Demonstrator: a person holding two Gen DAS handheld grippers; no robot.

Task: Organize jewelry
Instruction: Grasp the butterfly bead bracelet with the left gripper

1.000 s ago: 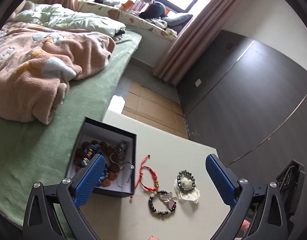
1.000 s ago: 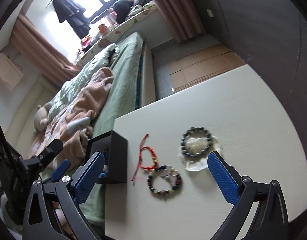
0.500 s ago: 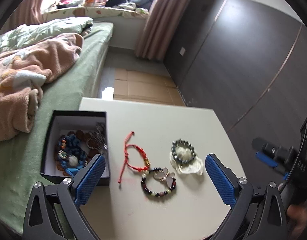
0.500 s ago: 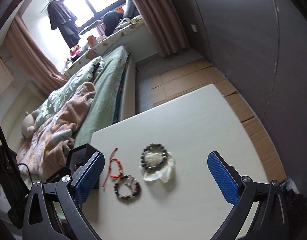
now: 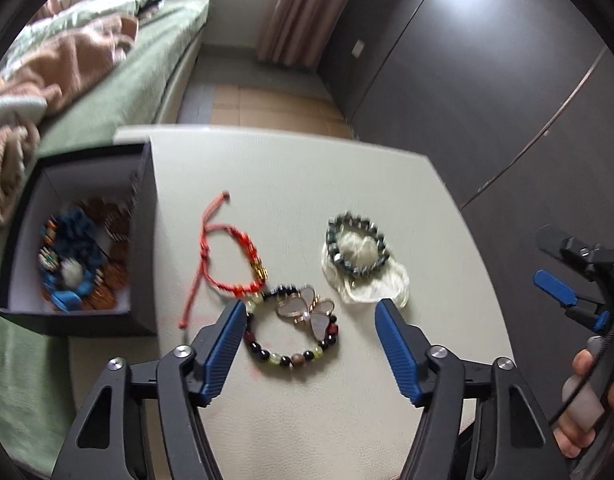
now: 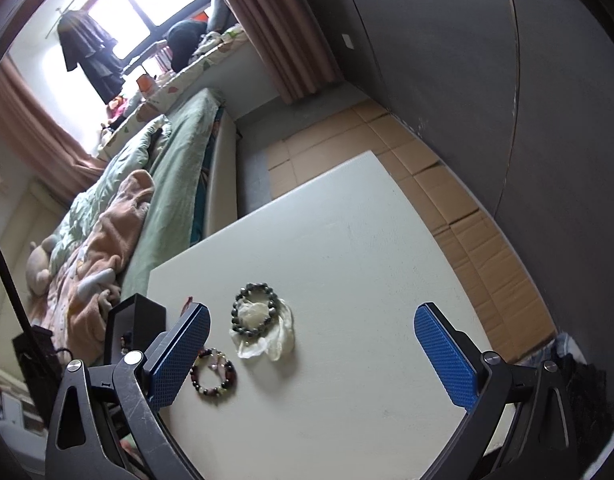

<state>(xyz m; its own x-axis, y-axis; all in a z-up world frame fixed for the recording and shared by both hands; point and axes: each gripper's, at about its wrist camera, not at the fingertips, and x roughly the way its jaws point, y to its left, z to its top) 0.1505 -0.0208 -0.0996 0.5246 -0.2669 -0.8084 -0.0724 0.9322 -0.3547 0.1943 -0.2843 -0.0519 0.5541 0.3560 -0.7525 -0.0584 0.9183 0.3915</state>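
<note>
Three bracelets lie on a white table [image 5: 291, 176]. A red cord bracelet [image 5: 231, 256] is at the left. A mixed-bead bracelet with a butterfly charm [image 5: 295, 328] is in the middle, also in the right wrist view [image 6: 213, 376]. A dark bead bracelet [image 5: 357, 250] lies on a white pouch [image 5: 371, 284], also in the right wrist view [image 6: 255, 314]. An open black jewelry box [image 5: 141, 240] holding several pieces stands at the table's left edge. My left gripper [image 5: 309, 316] is open, low over the butterfly bracelet. My right gripper [image 6: 311, 320] is open and empty, further right.
A bed with a green sheet [image 5: 147, 64] and a pink blanket [image 6: 103, 240] runs along the table's left side. Cardboard covers the floor [image 6: 459, 200] beyond the table. A dark wall [image 5: 467, 80] stands on the right.
My left gripper has moved forward and down toward the butterfly bracelet, jaws narrower. My right gripper has drawn back to the right, away from the bracelets.
</note>
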